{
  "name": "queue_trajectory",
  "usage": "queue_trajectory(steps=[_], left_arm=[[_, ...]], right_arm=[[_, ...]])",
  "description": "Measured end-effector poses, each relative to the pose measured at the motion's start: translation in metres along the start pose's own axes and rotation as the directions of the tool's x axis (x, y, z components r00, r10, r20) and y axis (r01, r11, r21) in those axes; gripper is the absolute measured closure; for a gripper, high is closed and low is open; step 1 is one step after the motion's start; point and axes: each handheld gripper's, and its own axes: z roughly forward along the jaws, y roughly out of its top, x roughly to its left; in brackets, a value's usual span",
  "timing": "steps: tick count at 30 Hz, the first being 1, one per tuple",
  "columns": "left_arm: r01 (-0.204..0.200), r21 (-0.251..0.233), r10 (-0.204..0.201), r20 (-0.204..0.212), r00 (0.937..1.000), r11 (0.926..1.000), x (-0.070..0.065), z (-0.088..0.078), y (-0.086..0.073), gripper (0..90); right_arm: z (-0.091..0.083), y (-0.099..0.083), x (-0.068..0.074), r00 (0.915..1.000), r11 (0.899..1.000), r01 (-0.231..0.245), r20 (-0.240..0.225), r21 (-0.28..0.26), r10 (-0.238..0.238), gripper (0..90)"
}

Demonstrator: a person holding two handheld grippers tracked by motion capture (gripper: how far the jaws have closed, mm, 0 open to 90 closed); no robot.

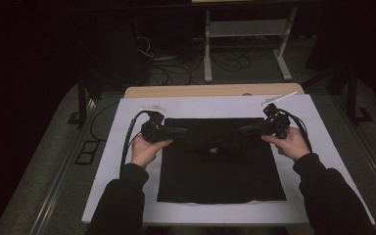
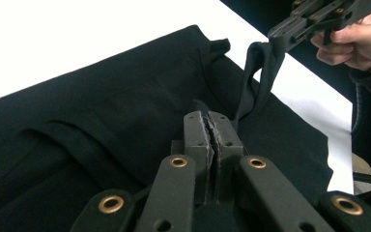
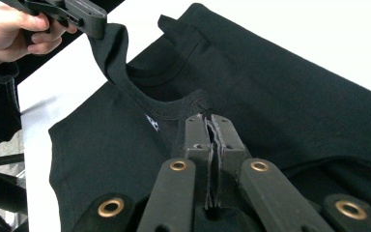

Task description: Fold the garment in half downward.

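One black garment (image 1: 220,166) lies flat on the one white board (image 1: 318,122). Two grippers work it: the left gripper (image 1: 183,131) and right gripper (image 1: 245,129) each pinch its top edge, jaws pressed together.

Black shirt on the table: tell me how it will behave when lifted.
The black shirt probably drapes limply: fabric sags below the right gripper. Likely light, since the left gripper raises it by a pinch. It may bunch.

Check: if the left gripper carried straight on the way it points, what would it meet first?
Likely the right gripper: the left gripper, shut on the black cotton garment, points across it at the other. Raised fabric between them may come first; depth is unclear.
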Motion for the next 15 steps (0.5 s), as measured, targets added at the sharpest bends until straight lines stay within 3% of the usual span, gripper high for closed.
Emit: queue_trajectory(steps=[8, 15], left_arm=[[-0.006, 0.004, 0.006, 0.013, 0.9999, 1.0, -0.002, 0.005, -0.014, 86.4], [0.012, 0.003, -0.012, 0.014, 0.9998, 0.9999, -0.001, 0.005, -0.024, 86.4]], right_arm=[[0.005, -0.008, 0.004, 0.9996, 1.0, 0.002, -0.028, 0.01, -0.001, 86.2], [0.006, -0.018, 0.003, 0.9989, 1.0, -0.007, -0.045, 0.004, 0.007, 86.2]])
